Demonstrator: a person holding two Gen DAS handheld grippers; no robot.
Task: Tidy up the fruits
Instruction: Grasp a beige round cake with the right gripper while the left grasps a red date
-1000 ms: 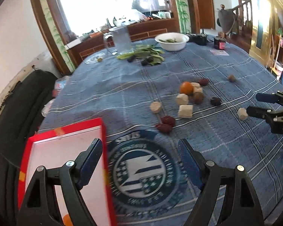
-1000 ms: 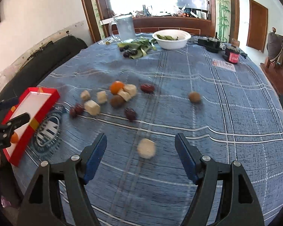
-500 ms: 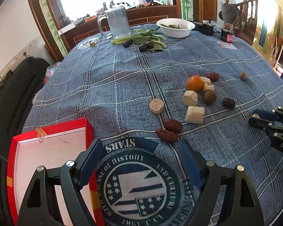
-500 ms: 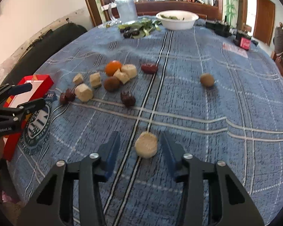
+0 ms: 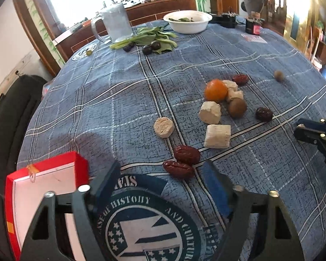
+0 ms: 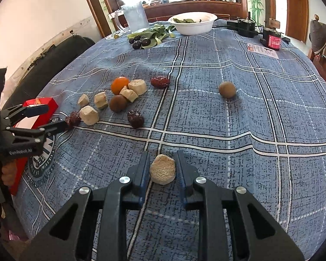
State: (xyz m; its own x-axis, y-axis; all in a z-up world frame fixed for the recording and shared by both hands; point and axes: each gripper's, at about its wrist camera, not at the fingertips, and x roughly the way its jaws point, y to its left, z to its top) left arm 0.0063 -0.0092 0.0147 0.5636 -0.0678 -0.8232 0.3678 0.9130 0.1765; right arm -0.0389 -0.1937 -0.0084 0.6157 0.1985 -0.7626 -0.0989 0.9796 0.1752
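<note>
My right gripper (image 6: 163, 155) is shut on a pale round slice (image 6: 163, 170) that rests on the blue checked cloth; it also shows at the right edge of the left wrist view (image 5: 298, 127). My left gripper (image 5: 162, 169) hangs low beside the red box (image 5: 43, 187), jaws closing. Two red dates (image 5: 185, 154) lie just at its fingertips, not pressed. Beyond them sit an orange (image 5: 215, 89), a brown round fruit (image 5: 237, 107), several pale chunks (image 5: 209, 112) and a dark date (image 5: 264, 114). In the right wrist view the left gripper (image 6: 52, 117) is at the far left.
Another brown round fruit (image 6: 227, 89) lies alone to the right. At the table's far side stand a white bowl (image 5: 188, 21), a glass mug (image 5: 116, 21), greens (image 5: 150, 38) with dark plums and a red can (image 6: 271, 40). A black sofa (image 5: 8, 113) borders the left edge.
The right jaws have closed onto the pale slice. My left gripper has moved forward and down from over the red box to the two red dates, its jaws narrowing.
</note>
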